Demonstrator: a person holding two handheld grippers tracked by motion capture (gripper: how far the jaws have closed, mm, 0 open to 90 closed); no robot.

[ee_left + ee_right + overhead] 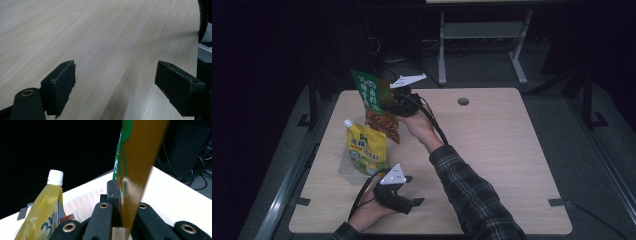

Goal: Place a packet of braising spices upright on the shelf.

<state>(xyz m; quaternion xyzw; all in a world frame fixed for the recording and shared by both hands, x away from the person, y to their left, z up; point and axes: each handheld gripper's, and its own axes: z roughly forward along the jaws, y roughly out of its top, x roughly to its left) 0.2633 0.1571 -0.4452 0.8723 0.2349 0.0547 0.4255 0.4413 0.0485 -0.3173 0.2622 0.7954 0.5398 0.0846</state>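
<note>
My right gripper (387, 102) is shut on a green and orange snack packet (374, 102) and holds it in the air over the table's far left part. In the right gripper view the packet (136, 170) runs edge-on between the closed jaws. A yellow spouted pouch (364, 147) with a white cap leans in a clear plastic tray (346, 167) below the packet; the pouch (43, 215) also shows at lower left in the right gripper view. My left gripper (409, 192) rests near the front edge, open, its pads (63, 82) wide apart over bare wood.
The light wooden table (502, 150) has a round cable hole (463, 101) at the far side. A metal stand (482, 35) is on the floor behind. The right forearm in a plaid sleeve (472, 195) crosses the table's middle.
</note>
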